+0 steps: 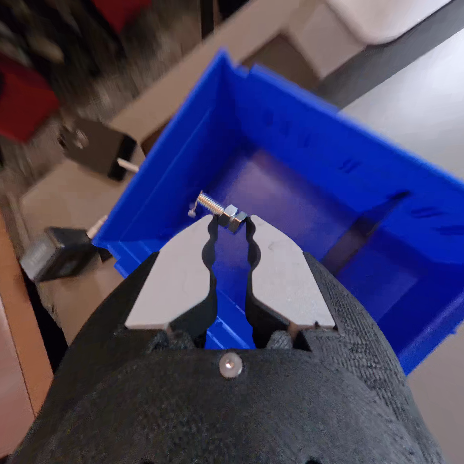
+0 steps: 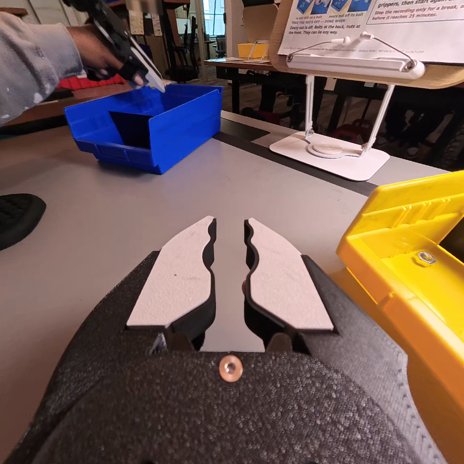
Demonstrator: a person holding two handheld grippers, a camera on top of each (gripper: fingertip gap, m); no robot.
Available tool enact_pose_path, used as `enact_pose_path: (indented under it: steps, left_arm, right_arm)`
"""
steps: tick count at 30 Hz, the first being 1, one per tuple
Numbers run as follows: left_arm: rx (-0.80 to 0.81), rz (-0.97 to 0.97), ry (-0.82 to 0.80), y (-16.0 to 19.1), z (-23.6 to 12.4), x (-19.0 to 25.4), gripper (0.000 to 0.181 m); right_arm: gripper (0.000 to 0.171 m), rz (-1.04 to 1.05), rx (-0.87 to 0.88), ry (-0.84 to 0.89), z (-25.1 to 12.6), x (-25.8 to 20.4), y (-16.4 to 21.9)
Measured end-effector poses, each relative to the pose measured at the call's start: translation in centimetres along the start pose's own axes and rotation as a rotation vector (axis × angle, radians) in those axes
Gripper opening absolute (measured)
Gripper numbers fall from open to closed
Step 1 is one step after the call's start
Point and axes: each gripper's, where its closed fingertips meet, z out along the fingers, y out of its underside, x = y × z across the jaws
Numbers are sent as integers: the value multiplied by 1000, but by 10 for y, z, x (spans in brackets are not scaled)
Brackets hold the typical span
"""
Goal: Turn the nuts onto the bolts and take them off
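My left gripper (image 1: 230,219) is shut on a silver bolt (image 1: 211,205) by its hex head, with a nut (image 1: 227,216) threaded up against the head. It holds the bolt over the inside of the blue bin (image 1: 313,155), threaded end pointing up-left. In the right wrist view the left gripper (image 2: 157,85) reaches over the blue bin's (image 2: 173,133) back rim, held by a hand. My right gripper (image 2: 229,222) is open and empty above the grey table (image 2: 150,200). A loose silver nut (image 2: 426,258) lies in the yellow bin (image 2: 376,276) to its right.
A white document stand (image 2: 331,155) with an instruction sheet stands at the back right. A black pad (image 2: 17,218) lies at the left table edge. Black clamps (image 1: 95,148) sit at the table edge beside the blue bin. My right fingertips sit around 45 centimeters from my left ones.
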Motion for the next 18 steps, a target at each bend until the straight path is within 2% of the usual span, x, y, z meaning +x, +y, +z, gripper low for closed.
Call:
enact_pose_path:
  steps: [1, 5, 10, 14, 18]
  left_arm:
    - [95, 22, -2, -11, -16, 10, 23]
    - [506, 179, 26, -52, -87, 86, 23]
    - [951, 313, 14, -75, -159, 203, 22]
    - [1119, 422, 54, -75, -181, 285, 22]
    - [1175, 457, 146, -68, -185, 328, 22]
  right_arm:
    - [20, -1, 8, -6, 0, -3, -2]
    - [22, 53, 74, -91, 6, -22, -26]
    - [24, 102, 219, -317, 13, -68, -95]
    - [29, 173, 234, -493, 26, -94, -139]
    - [33, 218, 134, -620, 45, -112, -142]
